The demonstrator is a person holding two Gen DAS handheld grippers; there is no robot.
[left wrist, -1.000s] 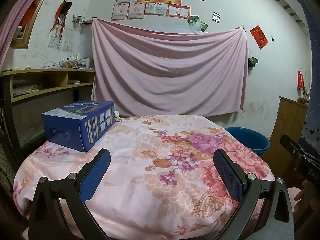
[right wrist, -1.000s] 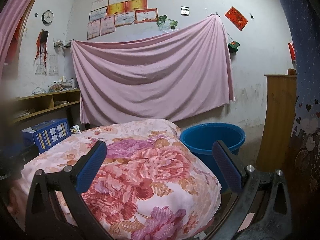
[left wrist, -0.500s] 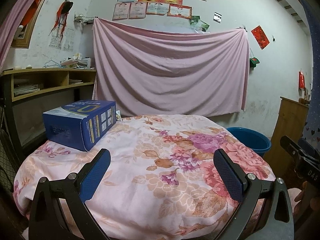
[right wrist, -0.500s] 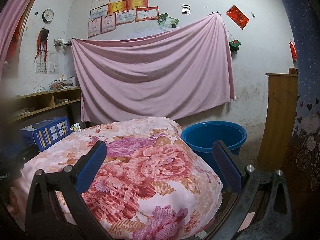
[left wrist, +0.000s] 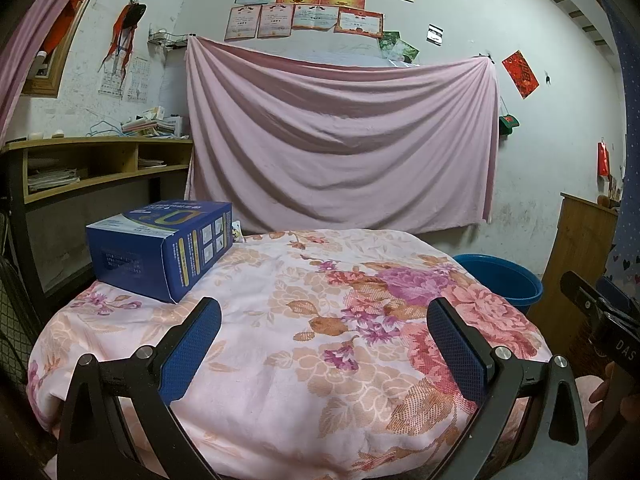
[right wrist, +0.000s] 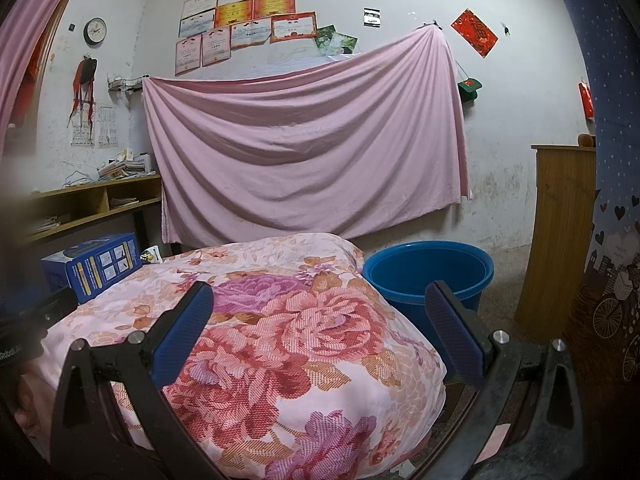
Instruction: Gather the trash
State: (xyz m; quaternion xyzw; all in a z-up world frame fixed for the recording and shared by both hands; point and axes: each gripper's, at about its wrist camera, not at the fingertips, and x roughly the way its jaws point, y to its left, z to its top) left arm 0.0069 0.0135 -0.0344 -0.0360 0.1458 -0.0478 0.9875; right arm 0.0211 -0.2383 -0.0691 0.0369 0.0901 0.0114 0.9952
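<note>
A blue cardboard box [left wrist: 160, 246] lies on the far left of the table with the floral cloth [left wrist: 304, 344]; it also shows in the right wrist view [right wrist: 94, 265]. A small wrapper [left wrist: 236, 234] lies just behind the box, also seen in the right wrist view [right wrist: 151, 255]. A blue plastic tub [right wrist: 428, 276] stands on the floor right of the table, partly visible in the left wrist view [left wrist: 500, 284]. My left gripper [left wrist: 322, 340] is open and empty over the table's near edge. My right gripper [right wrist: 318, 332] is open and empty over the table's near right side.
A wooden shelf unit [left wrist: 100, 168] with papers stands at the left wall. A pink sheet [left wrist: 340, 148] hangs on the back wall. A wooden cabinet [right wrist: 560, 236] stands at the right, beside a patterned blue curtain [right wrist: 612, 260].
Both views have shifted very slightly; the scene sits a little lower and closer. Both grippers stay open and empty. Nothing on the table has moved.
</note>
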